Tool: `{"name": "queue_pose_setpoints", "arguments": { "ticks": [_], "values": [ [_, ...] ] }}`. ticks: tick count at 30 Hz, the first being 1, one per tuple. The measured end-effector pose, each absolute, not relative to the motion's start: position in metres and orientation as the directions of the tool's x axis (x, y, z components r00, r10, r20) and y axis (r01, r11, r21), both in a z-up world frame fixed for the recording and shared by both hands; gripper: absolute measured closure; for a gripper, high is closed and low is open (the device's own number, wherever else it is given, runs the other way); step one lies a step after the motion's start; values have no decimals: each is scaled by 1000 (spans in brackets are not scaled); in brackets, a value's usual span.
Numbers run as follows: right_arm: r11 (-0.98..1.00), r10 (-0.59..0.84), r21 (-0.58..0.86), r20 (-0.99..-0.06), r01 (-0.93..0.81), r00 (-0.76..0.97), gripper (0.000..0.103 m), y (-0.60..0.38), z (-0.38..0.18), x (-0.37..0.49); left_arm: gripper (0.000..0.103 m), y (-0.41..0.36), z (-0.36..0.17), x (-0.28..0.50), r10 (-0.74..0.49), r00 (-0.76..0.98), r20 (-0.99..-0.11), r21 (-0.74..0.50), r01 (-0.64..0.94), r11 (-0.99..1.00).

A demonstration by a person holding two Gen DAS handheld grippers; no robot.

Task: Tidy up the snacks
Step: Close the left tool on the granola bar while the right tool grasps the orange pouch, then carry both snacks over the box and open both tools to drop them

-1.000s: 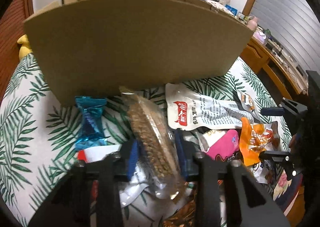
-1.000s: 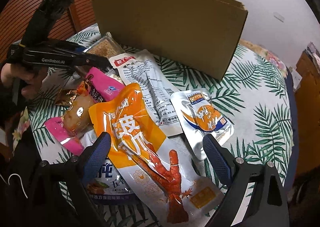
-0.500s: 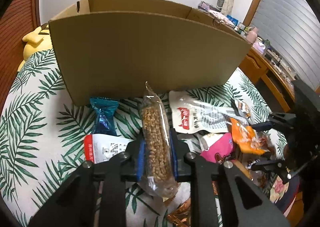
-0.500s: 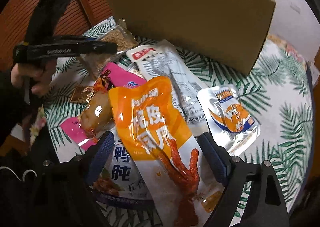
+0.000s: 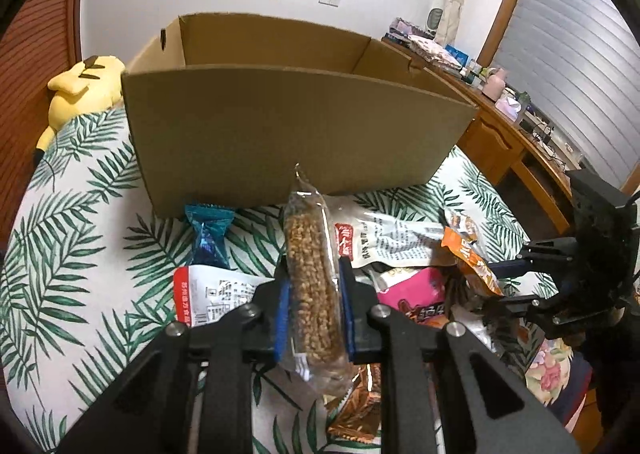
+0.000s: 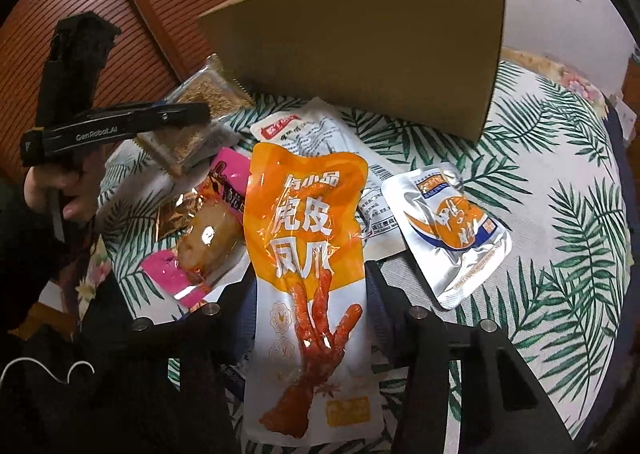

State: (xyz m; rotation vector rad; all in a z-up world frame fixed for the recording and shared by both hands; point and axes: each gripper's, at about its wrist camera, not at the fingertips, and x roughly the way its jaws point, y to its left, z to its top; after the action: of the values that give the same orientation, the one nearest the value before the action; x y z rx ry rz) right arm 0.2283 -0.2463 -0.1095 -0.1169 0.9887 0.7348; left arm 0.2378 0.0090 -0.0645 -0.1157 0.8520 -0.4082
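My left gripper [image 5: 314,312] is shut on a clear-wrapped grain bar [image 5: 312,282] and holds it lifted in front of the open cardboard box [image 5: 296,134]. The grain bar [image 6: 196,126] and left gripper show at the left of the right wrist view. My right gripper [image 6: 310,306] is shut on an orange chicken-feet packet [image 6: 304,214], raised above the snack pile, with the box [image 6: 360,54] beyond. The right gripper also appears at the right of the left wrist view [image 5: 516,282].
On the palm-leaf cloth [image 5: 80,234] lie a blue candy [image 5: 208,230], white packets [image 5: 212,294], a pink packet [image 6: 232,178], a silver pouch [image 6: 452,230] and a long white pouch [image 6: 320,134]. A yellow plush toy [image 5: 84,86] sits far left. A wooden desk [image 5: 520,142] stands at the right.
Both grippers closed on their snacks and lifted them. The left rose with the grain bar, so the box's inside shows. The orange packet came up off the pile.
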Motion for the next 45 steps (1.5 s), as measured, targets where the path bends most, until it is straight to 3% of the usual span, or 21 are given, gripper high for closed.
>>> {"name": "queue_pose_setpoints", "arguments": {
  "ticks": [8,20,29,45],
  "values": [
    [772,543,228,-723,-594,428,55,-256,-80,212,85,10,-45,226,-407,619,-672,-259,318,912],
    [796,537,138,-610,-590,582,55,-248,-5,215,85,18,26,222,-418,710,-567,-222,357,907],
    [808,518,74,-563,-584,645,55,-217,33,270,85,25,70,268,-377,762,-527,-154,350,924],
    [877,442,65,-499,-476,745,55,-190,51,366,85,22,89,356,-351,786,-510,-110,345,932]
  ]
}}
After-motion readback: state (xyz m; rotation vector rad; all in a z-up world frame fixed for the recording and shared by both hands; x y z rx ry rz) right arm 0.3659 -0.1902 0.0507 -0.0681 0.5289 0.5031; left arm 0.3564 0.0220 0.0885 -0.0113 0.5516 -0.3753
